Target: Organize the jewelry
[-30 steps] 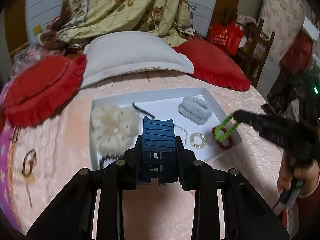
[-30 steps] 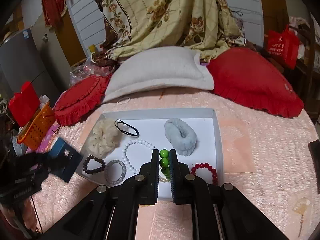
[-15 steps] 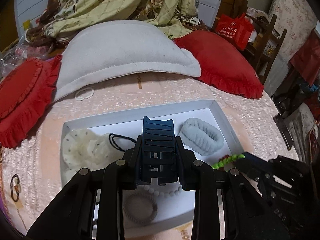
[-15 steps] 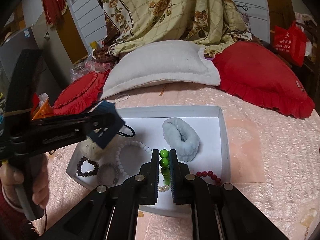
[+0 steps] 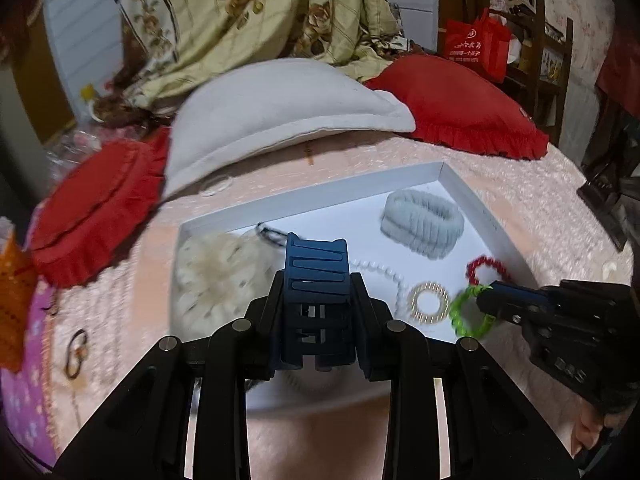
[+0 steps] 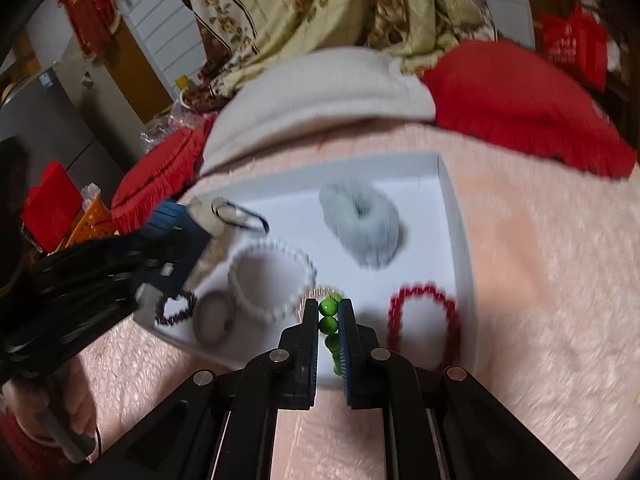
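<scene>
Green bead bracelet [image 6: 329, 322], round glossy beads in a loop, pinched in the closed right tongs [image 6: 329, 312] over the white tray's [image 5: 320, 196] near edge, left tongs [image 5: 316, 280] clamped on a blue clip [image 5: 316, 264]

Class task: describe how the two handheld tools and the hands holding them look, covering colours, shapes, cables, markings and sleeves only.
Both tools are black, with angular linkage arms and silver round pivot pins. The left tool has blue ribbed fingers with slotted faces. The right tool has slim dark fingers with blue toothed pads. Seen from the left wrist view, its body bears faint pale lettering. The left hand grips a dark handle with a thin cable and shows a red cuff.
</scene>
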